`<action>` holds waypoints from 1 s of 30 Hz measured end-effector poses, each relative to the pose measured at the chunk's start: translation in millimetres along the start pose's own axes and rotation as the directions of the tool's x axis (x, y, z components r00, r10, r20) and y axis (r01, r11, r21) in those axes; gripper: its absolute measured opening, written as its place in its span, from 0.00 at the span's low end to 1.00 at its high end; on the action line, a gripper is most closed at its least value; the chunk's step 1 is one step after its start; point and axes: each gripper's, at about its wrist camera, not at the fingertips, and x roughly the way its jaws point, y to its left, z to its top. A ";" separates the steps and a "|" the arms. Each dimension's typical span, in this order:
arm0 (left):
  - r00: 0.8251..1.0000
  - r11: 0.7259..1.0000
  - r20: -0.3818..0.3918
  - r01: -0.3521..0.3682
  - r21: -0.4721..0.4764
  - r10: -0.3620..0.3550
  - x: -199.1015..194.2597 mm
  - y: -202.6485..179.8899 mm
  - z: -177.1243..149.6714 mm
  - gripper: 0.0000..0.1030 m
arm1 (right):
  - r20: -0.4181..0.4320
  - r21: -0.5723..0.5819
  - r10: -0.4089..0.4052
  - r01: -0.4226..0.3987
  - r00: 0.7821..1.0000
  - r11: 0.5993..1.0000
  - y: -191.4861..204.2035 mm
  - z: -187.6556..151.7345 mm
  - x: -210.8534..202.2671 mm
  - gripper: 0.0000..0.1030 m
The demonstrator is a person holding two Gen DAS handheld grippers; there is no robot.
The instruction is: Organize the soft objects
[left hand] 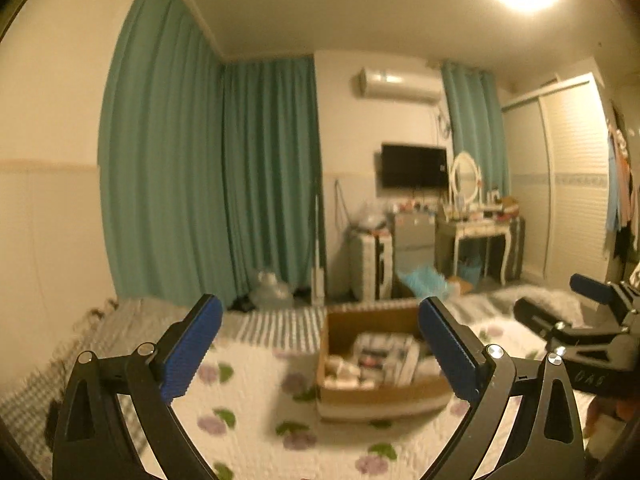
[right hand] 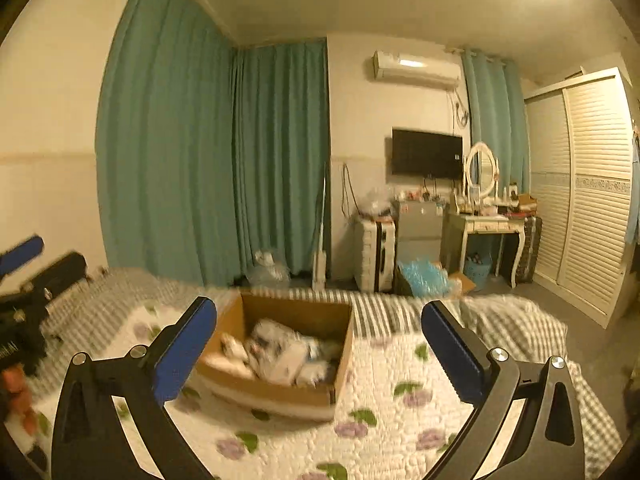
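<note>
Teal curtains (right hand: 208,152), wall television (right hand: 427,153), white wardrobe (right hand: 588,184) behind

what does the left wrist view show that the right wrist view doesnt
Only the left wrist view shows the left gripper head on, open and empty, with the right gripper at its right edge, plus clothes hanging past the wardrobe. Only the right wrist view shows the right gripper head on, open and empty, the left gripper at its left edge, and bare floor by the wardrobe. Both show the cardboard box on the floral quilt, with blurred items inside.
</note>
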 end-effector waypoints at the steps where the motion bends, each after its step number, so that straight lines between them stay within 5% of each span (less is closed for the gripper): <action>1: 1.000 1.000 -0.016 0.001 0.001 -0.001 0.5 -0.8 -8.4 0.97 | -0.024 -0.011 -0.006 0.006 1.000 1.000 0.8 -14.5 11.7 1.00; 8: 0.995 1.000 -0.095 -0.001 0.022 0.003 14.0 -6.3 -45.6 0.97 | -0.163 -0.014 0.018 -0.020 0.986 1.000 2.4 -61.5 43.7 1.00; 30: 0.990 0.999 -0.141 0.029 -0.031 -0.033 17.0 1.5 -56.7 0.97 | -0.119 -0.043 -0.011 0.006 0.993 0.999 8.2 -56.8 29.7 1.00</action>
